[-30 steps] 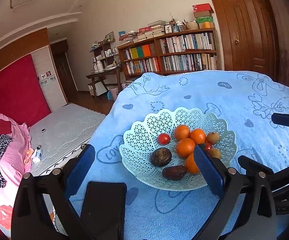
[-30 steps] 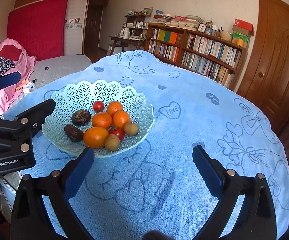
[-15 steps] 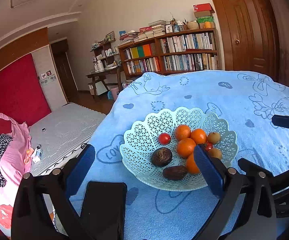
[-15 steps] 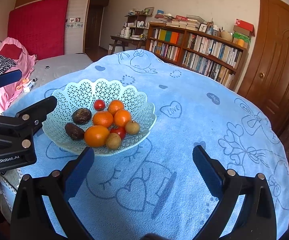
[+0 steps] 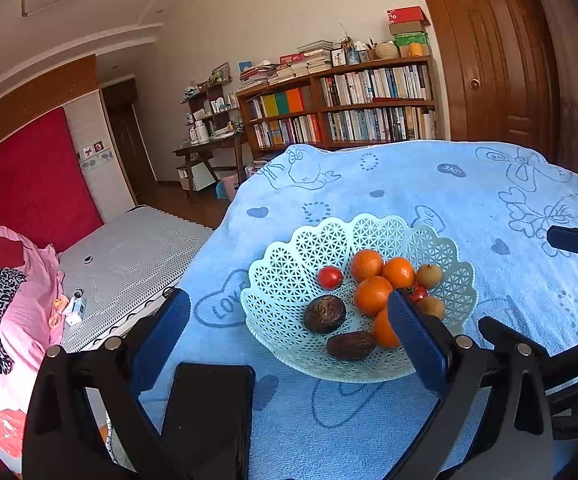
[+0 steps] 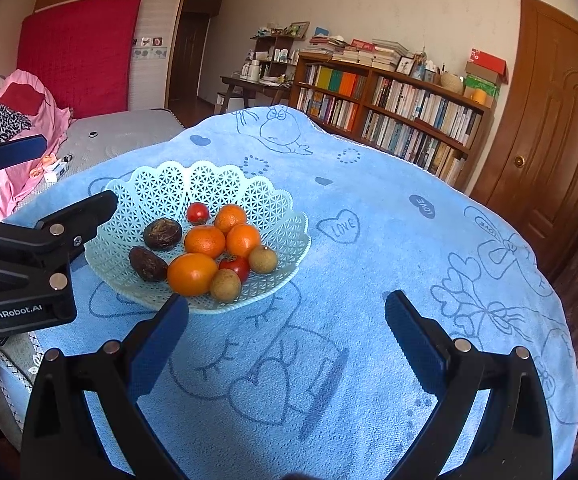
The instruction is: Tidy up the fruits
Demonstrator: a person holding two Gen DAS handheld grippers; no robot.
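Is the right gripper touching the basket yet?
Apart. The right wrist view shows the right gripper open, with blue cloth visible between its fingertips and the basket; nothing lies between the jaws.

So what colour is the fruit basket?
Pale mint green lattice basket, clearest in the right wrist view.

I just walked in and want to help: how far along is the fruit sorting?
All visible fruit sits in the lattice basket: oranges, tomatoes, brown fruits. Nothing in hand: left gripper and right gripper are open, empty. No fruit lies on the blue cloth, so apparently little remains.
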